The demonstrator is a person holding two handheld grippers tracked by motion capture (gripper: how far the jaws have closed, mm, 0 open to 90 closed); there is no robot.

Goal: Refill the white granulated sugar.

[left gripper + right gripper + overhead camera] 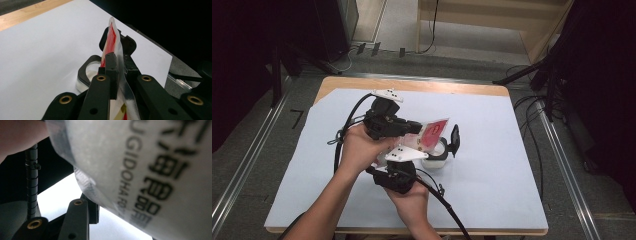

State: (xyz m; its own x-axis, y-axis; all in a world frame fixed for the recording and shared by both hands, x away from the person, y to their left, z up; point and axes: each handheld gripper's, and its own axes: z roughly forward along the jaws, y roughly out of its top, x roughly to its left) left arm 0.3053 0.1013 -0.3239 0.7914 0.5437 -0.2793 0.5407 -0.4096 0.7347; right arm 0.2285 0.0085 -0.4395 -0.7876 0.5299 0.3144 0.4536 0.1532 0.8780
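A red and white packet stands tilted over a small clear cup near the middle of the white sheet. My left gripper comes in from the left and is shut on the packet's lower edge. My right gripper reaches in from below, its black jaws standing on either side of the cup and closed on it. In the right gripper view the packet's pale printed back hangs close over one black finger and hides the cup.
The white sheet covers a wooden table, with bare paper all around the hands. Black cables and stand legs lie off the right edge. A black cable trails from my right gripper toward the front edge.
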